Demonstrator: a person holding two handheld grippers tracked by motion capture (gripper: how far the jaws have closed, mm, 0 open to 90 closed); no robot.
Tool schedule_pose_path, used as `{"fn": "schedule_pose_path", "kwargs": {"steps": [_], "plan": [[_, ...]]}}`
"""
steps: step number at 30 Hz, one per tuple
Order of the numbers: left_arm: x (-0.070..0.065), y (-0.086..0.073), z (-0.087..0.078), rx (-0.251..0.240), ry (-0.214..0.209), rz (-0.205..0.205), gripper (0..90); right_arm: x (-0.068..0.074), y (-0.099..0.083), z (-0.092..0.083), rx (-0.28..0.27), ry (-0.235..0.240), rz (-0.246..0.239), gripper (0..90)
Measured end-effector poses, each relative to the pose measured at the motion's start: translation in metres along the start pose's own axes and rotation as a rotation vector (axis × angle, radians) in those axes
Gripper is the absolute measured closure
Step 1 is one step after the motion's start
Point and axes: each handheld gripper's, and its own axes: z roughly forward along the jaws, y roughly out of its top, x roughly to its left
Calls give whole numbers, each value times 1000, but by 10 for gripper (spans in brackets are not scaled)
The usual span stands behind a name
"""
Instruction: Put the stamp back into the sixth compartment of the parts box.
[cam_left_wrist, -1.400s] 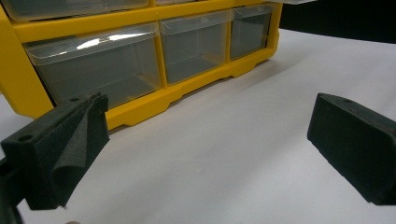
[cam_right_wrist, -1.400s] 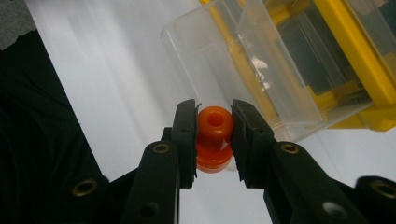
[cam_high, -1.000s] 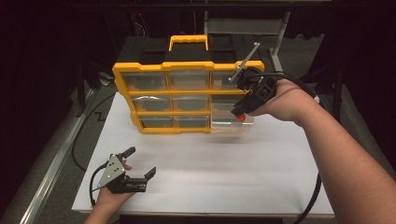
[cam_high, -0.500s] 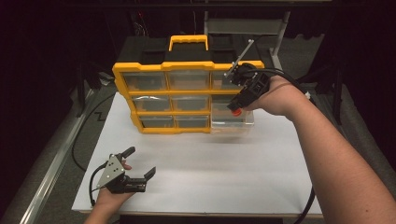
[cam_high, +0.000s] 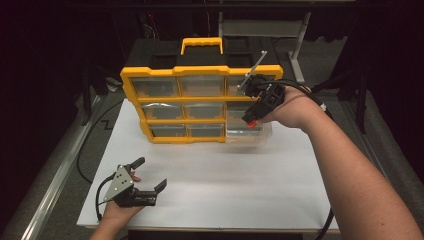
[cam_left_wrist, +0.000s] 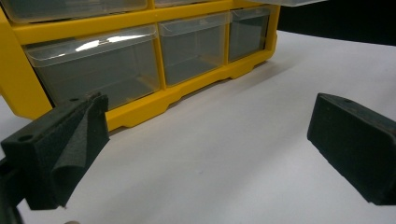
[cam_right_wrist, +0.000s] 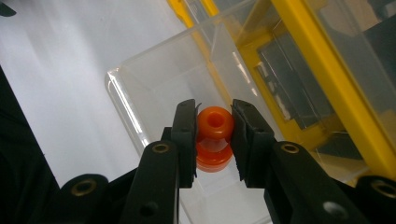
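A yellow organizer (cam_high: 165, 106) with clear drawers stands upright on the white board (cam_high: 220, 170). Its bottom-right clear drawer (cam_high: 250, 133) (cam_right_wrist: 154, 84) is pulled out toward me. My right gripper (cam_high: 251, 121) (cam_right_wrist: 214, 135) points down over that drawer, shut on a small orange spool-shaped bead (cam_right_wrist: 215, 135) (cam_high: 251, 123). My left gripper (cam_high: 150, 176) (cam_left_wrist: 205, 140) rests near the front left of the board, jaws open with nothing between them. In the left gripper view the organizer (cam_left_wrist: 140, 107) shows its lower drawers ahead.
A black case with a yellow handle (cam_high: 202, 45) sits behind the organizer. A cable (cam_high: 90, 145) lies along the left table edge. Bare white board lies between the organizer and the front edge.
My right hand has come down and slightly left, bringing the orange bead lower over the pulled-out drawer. The left gripper has stayed where it was.
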Motion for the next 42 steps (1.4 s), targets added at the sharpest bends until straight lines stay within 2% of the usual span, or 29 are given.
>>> {"fn": "schedule_pose_path", "kwargs": {"steps": [8,23,26,27,29,42], "plan": [[0,0,0,1,-2,4,5,1,-3,10,12,8,4,729],[-1,0,1,-3,-5,5,5,-3,-5,1,-27,0,17,717],[-1,0,1,6,-7,9,5,-4,-6,-3,-56,-5,31,490],[-1,0,1,3,-6,6,5,-4,-6,-4,-56,2,34,434],[0,0,1,-1,-7,-2,5,-3,-9,-6,-57,-14,37,346],[0,0,1,0,-10,-12,5,0,-37,-22,-36,-20,61,154]]}}
